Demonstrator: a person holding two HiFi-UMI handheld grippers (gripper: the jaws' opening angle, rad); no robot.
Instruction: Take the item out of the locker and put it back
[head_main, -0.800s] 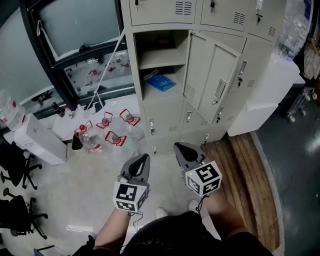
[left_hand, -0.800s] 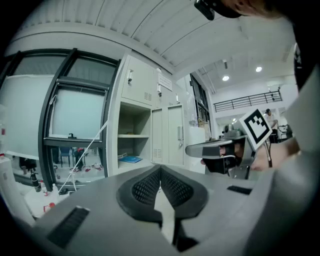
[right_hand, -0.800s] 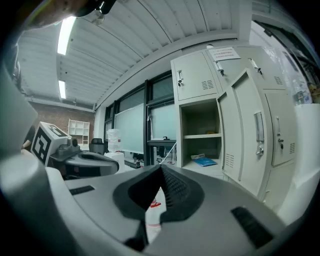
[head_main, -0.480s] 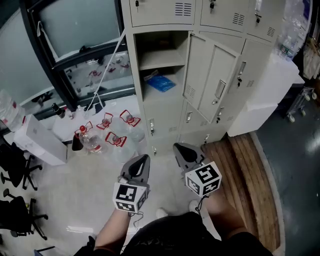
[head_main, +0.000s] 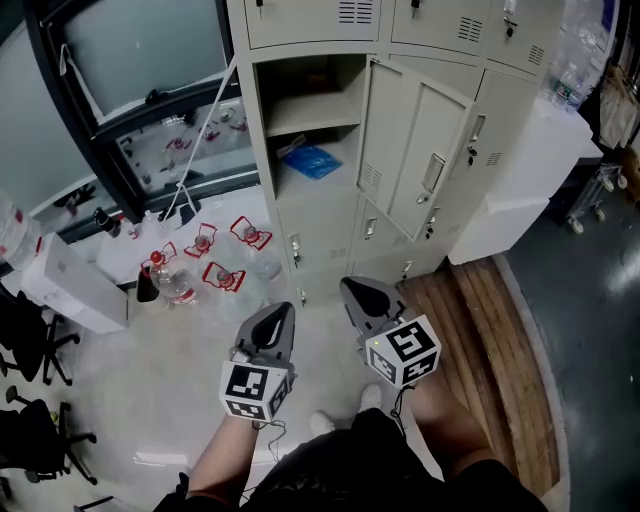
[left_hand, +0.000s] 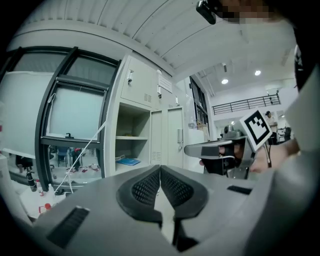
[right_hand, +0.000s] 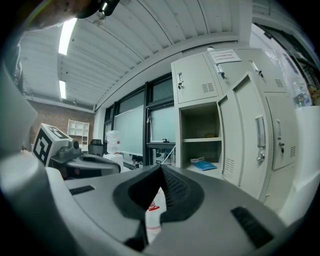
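- The left gripper is held low in front of the person, its fingers pressed together with nothing between them.
- The right gripper is just beside it, apart from it, and its fingers are also pressed together and empty.
- Both grippers point toward the beige locker, well short of it.
- One compartment stands open, its door swung out to the right.
- The blue packet lies flat on the bottom of the open compartment, under the inner shelf, untouched by either gripper.
- Clear water bottles with red labels stand on the floor left of the locker, below the dark-framed window.
- A white box sits farther left.
- Wooden floorboards run along the right of the person.
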